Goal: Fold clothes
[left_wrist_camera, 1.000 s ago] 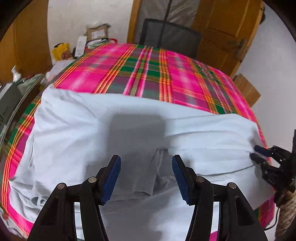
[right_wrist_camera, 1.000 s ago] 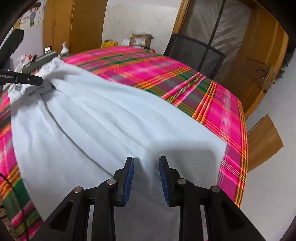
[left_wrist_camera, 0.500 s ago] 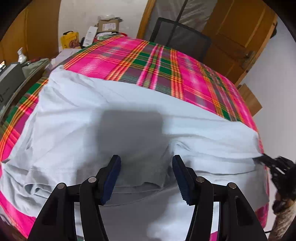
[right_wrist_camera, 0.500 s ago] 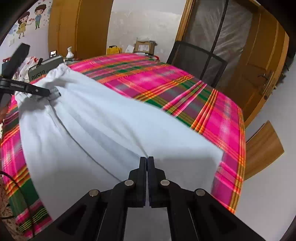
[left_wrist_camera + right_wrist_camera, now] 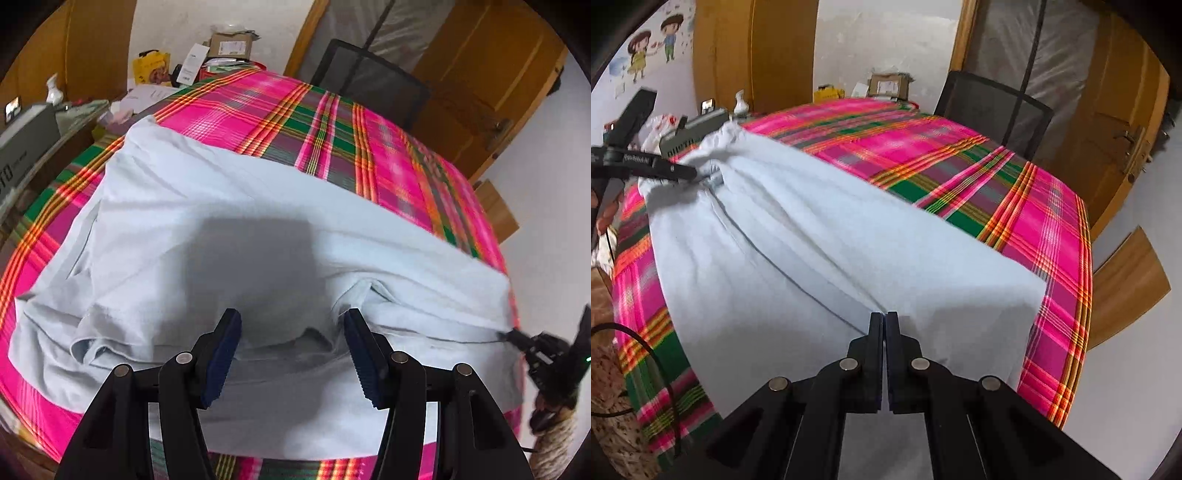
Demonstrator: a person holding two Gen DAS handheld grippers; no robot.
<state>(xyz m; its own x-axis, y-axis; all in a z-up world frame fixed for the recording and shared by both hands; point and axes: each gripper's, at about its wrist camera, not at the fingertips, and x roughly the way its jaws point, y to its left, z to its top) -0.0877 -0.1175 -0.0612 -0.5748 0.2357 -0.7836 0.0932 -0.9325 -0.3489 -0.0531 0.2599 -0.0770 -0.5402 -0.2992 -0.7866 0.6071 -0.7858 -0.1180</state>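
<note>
Counter under a pink, green and orange plaid tablecloth [image 5: 332,122]; pale blue cotton garment [image 5: 207,221] spread flat across its near half, rumpled at the near edge. Black mesh chair [image 5: 993,107] at the far side. Left hand-held gripper [image 5: 291,354] has its blue pads apart, bunched fabric between them, not pinched. Right hand-held gripper [image 5: 884,325] is clamped on a garment fold, fabric pulled taut from its tips.

The pale garment [image 5: 258,229] hides most of the counter's plaid cloth [image 5: 325,122], its near hem lost behind the left hand-held gripper [image 5: 291,354], and the labels on the far boxes [image 5: 231,46] are too small to read.
</note>
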